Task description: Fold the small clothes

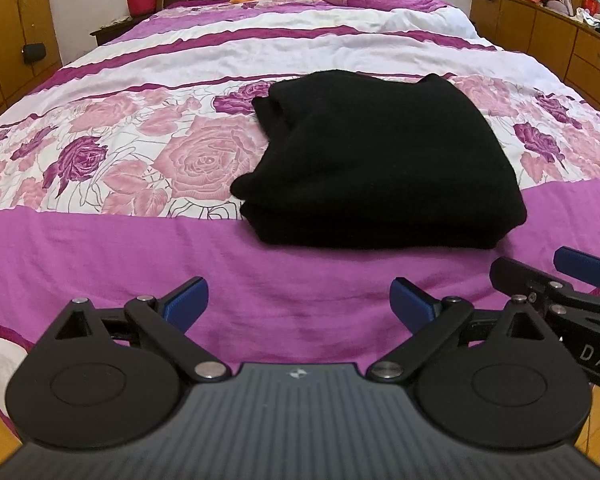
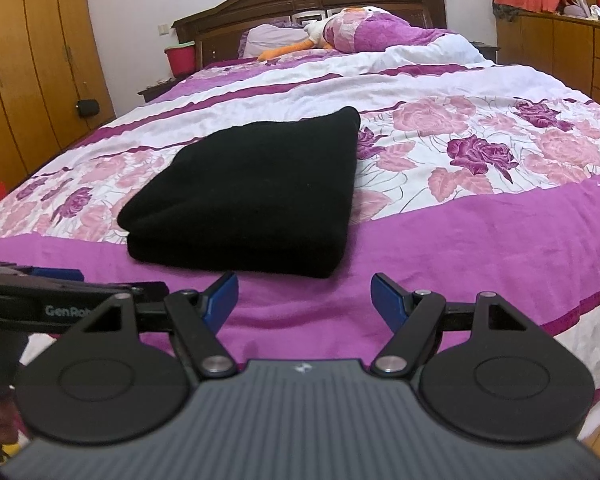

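The right gripper (image 1: 572,280) is cut off by the left view's right edge — the left gripper (image 2: 56,280) likewise, by the right view's left edge.

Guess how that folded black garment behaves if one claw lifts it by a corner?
The black garment looks like soft knit, so it would likely droop and unfold. Its stacked layers suggest some bulk, probably still light. Pushed across the bedspread, it may bunch rather than slide.
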### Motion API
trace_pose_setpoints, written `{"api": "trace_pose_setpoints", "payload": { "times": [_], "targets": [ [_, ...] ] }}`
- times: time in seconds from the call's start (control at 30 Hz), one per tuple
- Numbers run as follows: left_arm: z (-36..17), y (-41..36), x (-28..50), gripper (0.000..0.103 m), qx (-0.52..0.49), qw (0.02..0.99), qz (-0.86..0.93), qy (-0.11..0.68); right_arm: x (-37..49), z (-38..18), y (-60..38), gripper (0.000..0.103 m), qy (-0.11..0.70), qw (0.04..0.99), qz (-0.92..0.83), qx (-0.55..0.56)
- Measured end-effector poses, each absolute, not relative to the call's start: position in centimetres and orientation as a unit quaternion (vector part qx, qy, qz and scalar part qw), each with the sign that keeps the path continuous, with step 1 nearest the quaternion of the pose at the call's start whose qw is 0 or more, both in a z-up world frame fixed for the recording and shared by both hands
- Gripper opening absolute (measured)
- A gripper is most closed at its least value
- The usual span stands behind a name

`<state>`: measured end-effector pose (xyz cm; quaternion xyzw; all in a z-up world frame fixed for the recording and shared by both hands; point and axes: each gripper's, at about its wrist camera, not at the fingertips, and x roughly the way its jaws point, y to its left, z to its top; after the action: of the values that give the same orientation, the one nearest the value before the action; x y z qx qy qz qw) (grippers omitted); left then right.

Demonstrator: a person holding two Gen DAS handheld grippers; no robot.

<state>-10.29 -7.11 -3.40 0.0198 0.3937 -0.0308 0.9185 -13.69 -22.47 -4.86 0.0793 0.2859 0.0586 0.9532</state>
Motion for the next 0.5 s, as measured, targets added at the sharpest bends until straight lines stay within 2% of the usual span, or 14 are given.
{"api": "trace_pose_setpoints", "payload": {
  "times": [0.5],
  "targets": [
    [-3.3, -7.22, -10.17, 0.099, 0.026, 0.917, -0.031, 0.397, -13.63, -4.7, -22.56, 0.075, 0.285, 0.953, 0.057, 0.086]
  ]
}}
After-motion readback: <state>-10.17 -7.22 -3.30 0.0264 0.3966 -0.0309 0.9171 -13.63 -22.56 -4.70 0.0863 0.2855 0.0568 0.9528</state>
